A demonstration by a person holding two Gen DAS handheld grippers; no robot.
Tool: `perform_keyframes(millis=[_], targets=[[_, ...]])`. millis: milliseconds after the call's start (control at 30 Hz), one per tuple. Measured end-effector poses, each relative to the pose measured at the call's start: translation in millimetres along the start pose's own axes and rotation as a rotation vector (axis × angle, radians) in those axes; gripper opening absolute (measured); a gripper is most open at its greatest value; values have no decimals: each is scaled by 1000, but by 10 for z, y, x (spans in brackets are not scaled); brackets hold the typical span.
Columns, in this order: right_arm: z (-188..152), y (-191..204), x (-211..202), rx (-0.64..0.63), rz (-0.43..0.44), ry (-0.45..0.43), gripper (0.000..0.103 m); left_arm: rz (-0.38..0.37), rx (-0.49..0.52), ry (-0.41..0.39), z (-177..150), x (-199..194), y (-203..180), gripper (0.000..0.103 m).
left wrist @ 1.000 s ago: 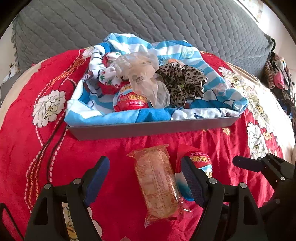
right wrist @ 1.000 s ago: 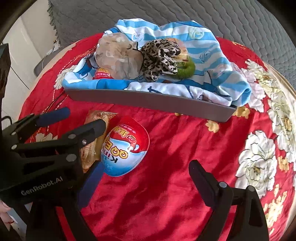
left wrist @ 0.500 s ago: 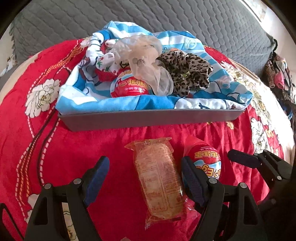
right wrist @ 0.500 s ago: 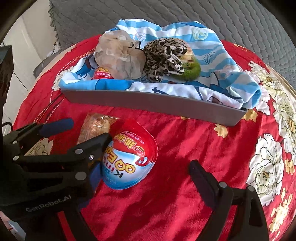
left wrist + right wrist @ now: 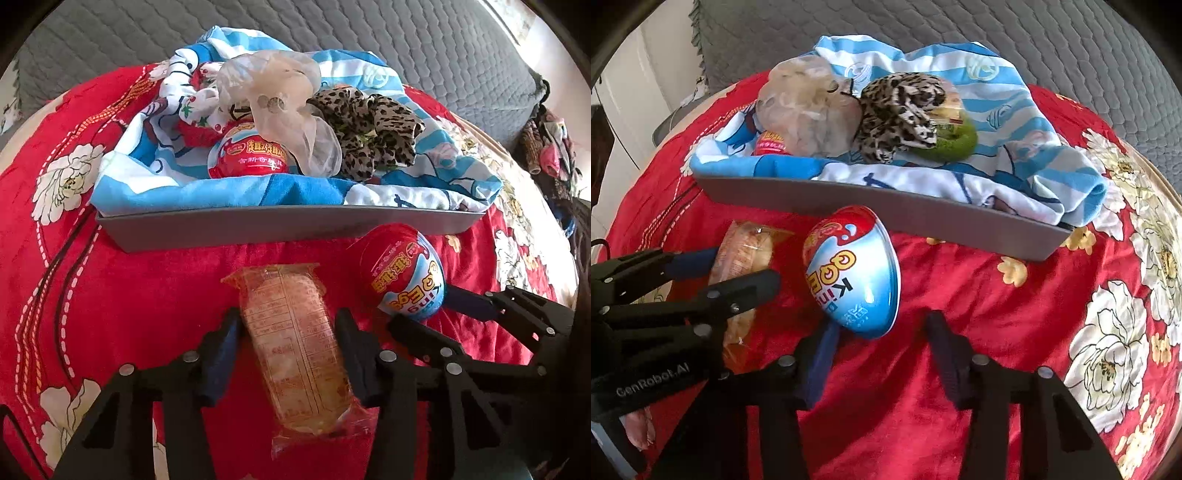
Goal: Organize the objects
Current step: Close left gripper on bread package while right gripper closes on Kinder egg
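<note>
— Where's the tray [image 5: 280, 225]?
— On the bed [image 5: 110, 295], behind the wrapped snack [image 5: 295, 332] and the egg [image 5: 853, 280].
— And in it?
— A cloth [image 5: 1015, 155], with a second egg [image 5: 249, 157] and scrunchies [image 5: 369, 133] on top.

A round worktop is covered by a red floral cloth [image 5: 110, 295]; on it are set a grey tray [image 5: 280, 229] and a wrapped snack [image 5: 295, 339] nearer the front edge

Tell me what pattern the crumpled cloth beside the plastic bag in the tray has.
Leopard print, tan with dark spots: the crumpled cloth shows best in the left wrist view.
</note>
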State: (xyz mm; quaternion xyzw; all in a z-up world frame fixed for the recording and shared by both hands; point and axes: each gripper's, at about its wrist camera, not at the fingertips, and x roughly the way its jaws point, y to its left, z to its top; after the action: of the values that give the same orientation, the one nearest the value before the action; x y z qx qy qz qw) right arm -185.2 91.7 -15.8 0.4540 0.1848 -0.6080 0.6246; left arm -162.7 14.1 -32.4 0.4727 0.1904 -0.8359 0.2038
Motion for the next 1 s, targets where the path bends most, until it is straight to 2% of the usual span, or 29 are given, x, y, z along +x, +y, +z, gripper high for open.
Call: perform_keyframes(millis=[100,367,567,667,733,1000], targets=[[12,17,13,-18,-3,-6,51,2,5,3,-9,10,0,51],[117,161,85,-153,-74,-13,64,3,11,9,-23,22,9,49],[157,210,118,-186,-79,-30,65,-9,-4,8,-5,33,37,49],[171,224,110,-189,-59,-38,56,-15,-13,10,17,35,57,49],[175,233,90,-196,-41,-35,47,-13,-7,11,24,36,54,45],[199,148,-11,-164,-1,-17,46,-34,39,6,10,-4,-5,41]])
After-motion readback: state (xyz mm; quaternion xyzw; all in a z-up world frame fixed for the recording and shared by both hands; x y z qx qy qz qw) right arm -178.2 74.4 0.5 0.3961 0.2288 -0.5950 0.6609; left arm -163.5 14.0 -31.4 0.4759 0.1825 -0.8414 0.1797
